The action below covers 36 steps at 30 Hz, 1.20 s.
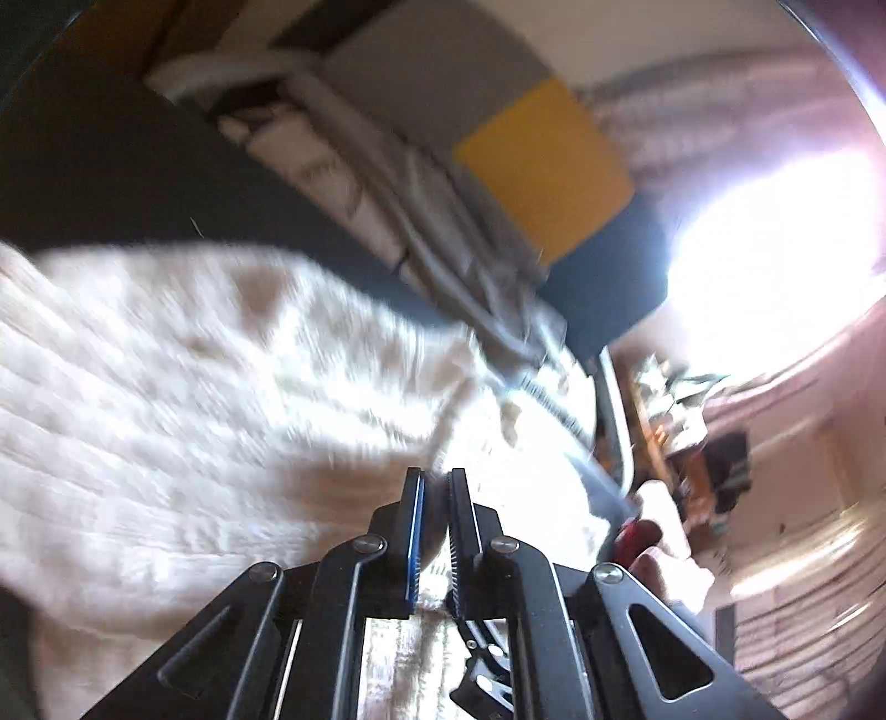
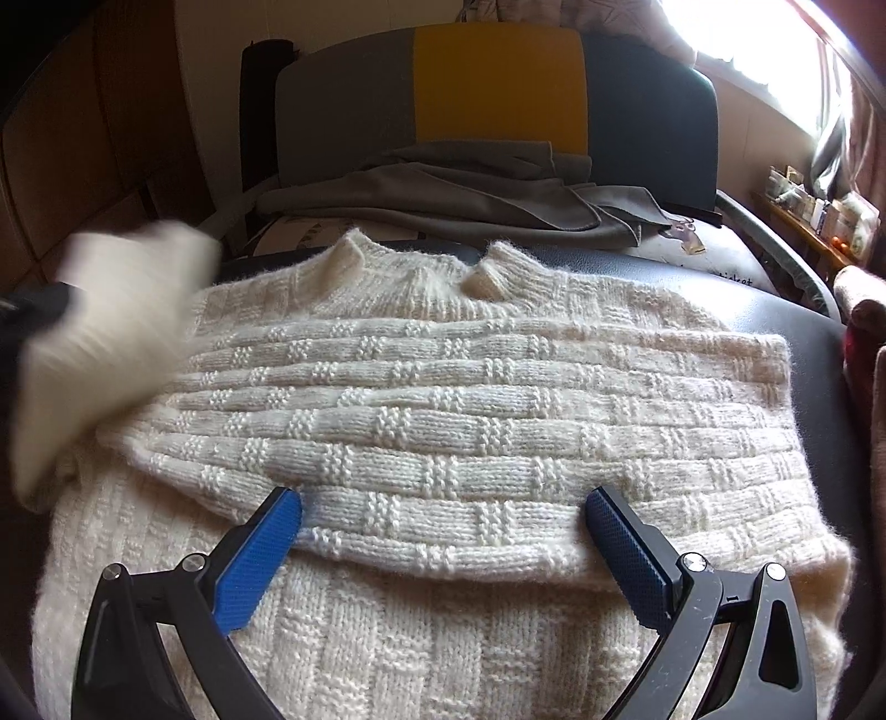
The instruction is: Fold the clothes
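Observation:
A cream knitted sweater (image 2: 443, 387) lies folded on a black padded surface (image 2: 786, 315), collar at the far side. My right gripper (image 2: 443, 526) stands open low over its near folded edge, blue pads (image 2: 260, 559) wide apart, and nothing is pinched between them. At the left a blurred cream sleeve (image 2: 111, 332) hangs lifted above the sweater. The left wrist view is smeared by motion. There my left gripper (image 1: 437, 482) is shut, with cream knit of the sweater (image 1: 166, 387) caught between its pads.
A grey cloth (image 2: 443, 188) lies heaped behind the sweater, against a chair back with grey, yellow and dark blue panels (image 2: 498, 83). A shelf with small items (image 2: 819, 210) runs along the right under a bright window (image 2: 747, 33). A person's hand (image 1: 664, 543) shows at the right.

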{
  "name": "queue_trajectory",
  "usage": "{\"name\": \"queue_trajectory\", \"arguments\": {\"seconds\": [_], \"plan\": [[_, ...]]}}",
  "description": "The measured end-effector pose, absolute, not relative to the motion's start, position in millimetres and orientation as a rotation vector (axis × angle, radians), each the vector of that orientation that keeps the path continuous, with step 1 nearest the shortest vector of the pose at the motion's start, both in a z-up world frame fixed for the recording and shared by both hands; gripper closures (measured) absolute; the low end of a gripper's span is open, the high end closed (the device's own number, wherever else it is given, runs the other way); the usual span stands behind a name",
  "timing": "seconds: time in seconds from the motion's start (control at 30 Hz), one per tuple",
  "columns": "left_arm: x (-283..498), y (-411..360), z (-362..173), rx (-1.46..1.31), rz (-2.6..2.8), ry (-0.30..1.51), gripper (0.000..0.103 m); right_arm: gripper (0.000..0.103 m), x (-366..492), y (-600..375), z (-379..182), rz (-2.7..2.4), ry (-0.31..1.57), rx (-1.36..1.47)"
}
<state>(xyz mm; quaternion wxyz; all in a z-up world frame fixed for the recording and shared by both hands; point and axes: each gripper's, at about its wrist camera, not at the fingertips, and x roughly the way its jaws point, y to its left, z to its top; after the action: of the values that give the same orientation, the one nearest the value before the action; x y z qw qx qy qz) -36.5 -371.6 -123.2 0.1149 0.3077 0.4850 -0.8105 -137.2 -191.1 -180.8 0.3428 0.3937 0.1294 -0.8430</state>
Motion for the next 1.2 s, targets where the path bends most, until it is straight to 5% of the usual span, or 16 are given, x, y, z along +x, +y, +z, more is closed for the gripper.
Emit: {"name": "queue_trajectory", "arguments": {"seconds": [0.17,0.3,0.57,0.8,1.13,1.2], "plan": [[-46,-351,-148,0.998,-2.376,1.389,0.097,0.0,-138,-189,-182,-2.185,0.323,1.018],[-34,-361,-133,0.931,-2.398,1.414,0.081,0.0,-137,-189,-182,-2.184,0.319,1.013],[78,-354,-122,0.764,-2.379,1.245,0.078,0.002,-143,-178,-170,-2.109,0.176,1.03],[123,-358,-154,0.833,-2.334,1.194,0.078,0.047,-139,-186,-165,-1.839,-0.194,1.171],[125,-362,-157,0.837,-2.417,1.178,0.076,0.052,-145,-226,-185,-1.782,-0.384,1.269],[125,-361,-158,0.833,-2.428,1.188,0.075,0.075,-140,-241,-178,-1.837,-0.208,1.26]]}}
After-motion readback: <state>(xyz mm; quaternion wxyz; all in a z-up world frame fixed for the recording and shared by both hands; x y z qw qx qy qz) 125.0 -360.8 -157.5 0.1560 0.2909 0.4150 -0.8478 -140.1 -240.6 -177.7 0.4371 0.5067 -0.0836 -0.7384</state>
